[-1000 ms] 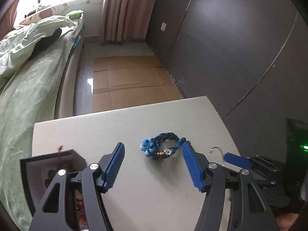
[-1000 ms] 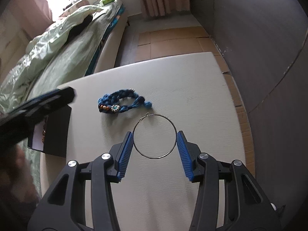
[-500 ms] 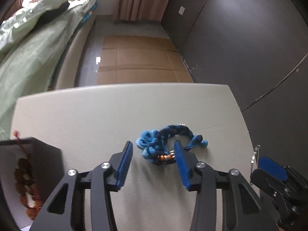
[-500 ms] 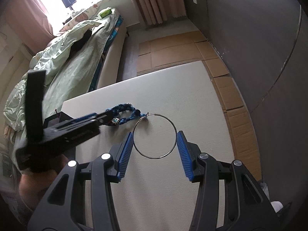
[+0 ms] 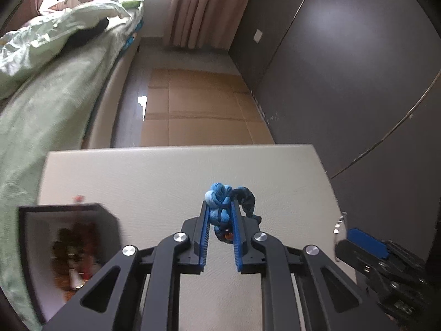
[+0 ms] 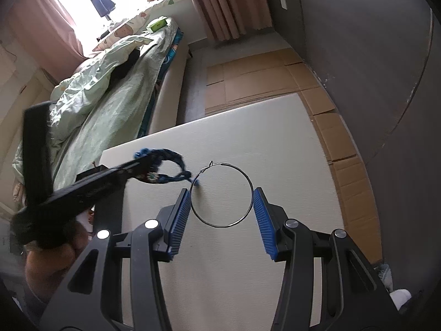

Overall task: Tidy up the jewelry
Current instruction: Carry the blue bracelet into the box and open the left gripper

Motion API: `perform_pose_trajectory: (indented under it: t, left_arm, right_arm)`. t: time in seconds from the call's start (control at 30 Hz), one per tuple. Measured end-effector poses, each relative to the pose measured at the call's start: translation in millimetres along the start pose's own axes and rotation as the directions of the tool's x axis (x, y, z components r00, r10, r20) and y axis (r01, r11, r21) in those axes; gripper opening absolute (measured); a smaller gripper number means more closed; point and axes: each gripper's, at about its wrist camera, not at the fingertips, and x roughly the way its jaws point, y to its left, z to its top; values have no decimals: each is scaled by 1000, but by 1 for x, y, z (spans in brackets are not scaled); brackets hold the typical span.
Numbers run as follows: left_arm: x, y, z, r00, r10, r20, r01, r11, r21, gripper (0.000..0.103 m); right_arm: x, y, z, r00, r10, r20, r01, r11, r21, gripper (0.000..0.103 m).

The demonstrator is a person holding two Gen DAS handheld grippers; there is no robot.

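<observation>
My left claw (image 5: 219, 207) is clamped on the braided blue bracelet (image 5: 220, 198). The bracelet is thick cord in light and dark blue, bunched between the blue pads, with small orange beads showing low in the gap and a dark loop hanging out to the right of the claw. In the right wrist view the same bracelet (image 6: 165, 171) sits at centre left of the frame, its small beaded flower charm facing the camera, and I cannot tell whether it is clear of the pale surface (image 5: 137, 176).

My right claw (image 6: 222, 200) stands apart, its pads on either side of a thin silver hoop (image 6: 222, 194) that lies flat on the surface at mid-frame. The hoop's clasp points to the upper left, close to the bracelet's trailing end.

At the lower left of the left wrist frame stands an open dark box (image 5: 69, 251) with a pale lining. It holds a blurred heap of brownish beads (image 5: 74, 259); a small red piece shows just above its rim.
</observation>
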Motion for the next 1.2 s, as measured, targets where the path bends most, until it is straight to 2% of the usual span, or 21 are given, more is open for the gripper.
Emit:
perform_pose_trajectory:
  t: [0.27,0.4,0.53,0.63,0.73,0.9,1.07,1.2]
  left_arm:
    - [-66,28,-5,993,36,110,-36,999,-4,13]
    - [-94,51,-11,986,50,158,-46,998,-30,13]
    - [-119,72,-16,973,90,212,-85,996,-35,13]
    - [-130,92,-23,969,86,232,-72,995,-68,13]
    - [-133,110,-29,967,103,234,-85,992,-89,13]
    - [-129,135,-36,976,103,190,-81,990,-118,13]
    - [-126,146,-35,980,102,174,-77,987,-144,13]
    - [-127,148,-35,977,127,170,-102,984,-149,13]
  right_arm:
    - [-5,23,1,998,62,29,-61,998,-17,48]
    - [-4,35,-2,996,76,35,-75,997,-36,48]
    - [-3,49,-4,995,88,46,-85,995,-57,48]
    - [-2,57,-5,994,96,58,-92,993,-69,48]
    - [0,67,-6,991,111,73,-105,991,-77,48]
    - [5,82,-5,986,139,86,-132,987,-88,48]
    - [10,96,-5,982,165,91,-157,983,-96,48]
    - [18,109,-6,983,169,76,-160,981,-111,48]
